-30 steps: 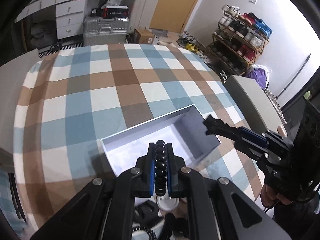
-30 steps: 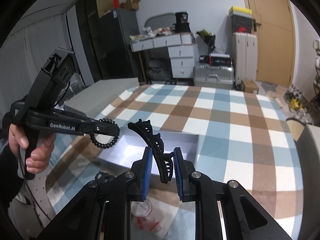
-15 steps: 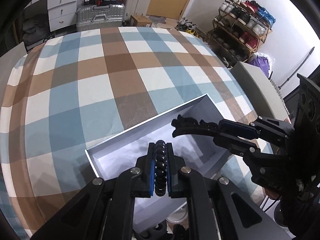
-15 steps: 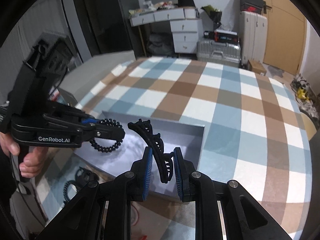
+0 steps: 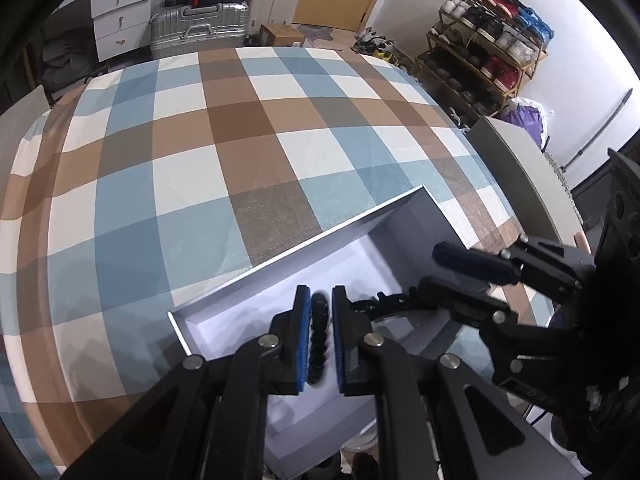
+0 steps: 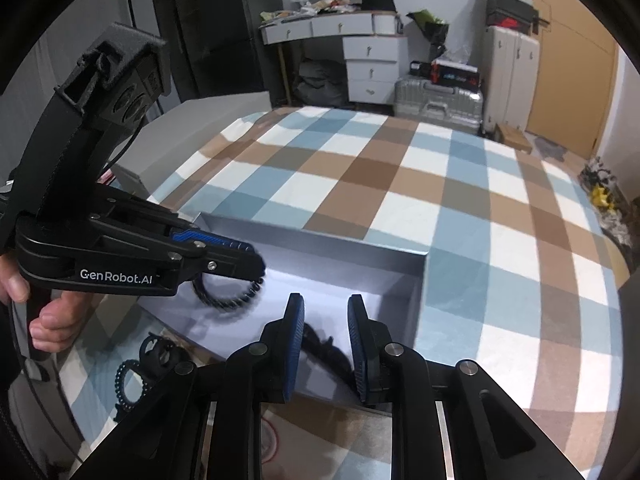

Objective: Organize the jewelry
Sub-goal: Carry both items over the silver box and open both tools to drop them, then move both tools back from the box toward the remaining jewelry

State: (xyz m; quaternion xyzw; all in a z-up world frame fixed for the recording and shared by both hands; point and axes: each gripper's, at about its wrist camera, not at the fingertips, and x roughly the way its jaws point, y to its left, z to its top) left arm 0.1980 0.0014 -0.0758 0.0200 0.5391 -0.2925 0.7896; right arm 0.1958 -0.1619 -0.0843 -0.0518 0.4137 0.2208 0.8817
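Both jaws lower — over box (image 5: 400, 216)

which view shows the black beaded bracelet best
The right wrist view: the black beaded bracelet shows side-on as a loop hanging under the left hand-held gripper, over the gray box. The left wrist view shows it only edge-on between the blue pads.

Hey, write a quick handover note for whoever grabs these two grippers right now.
Left gripper: jaws just opening, bracelet loose between them, over the box.
Right gripper: jaws just opening, hair clip slipping out above the box.
Done: both pieces brought to the box.
Left: confirm both land inside, then fetch the second bracelet and small clip on the cloth beside the box.
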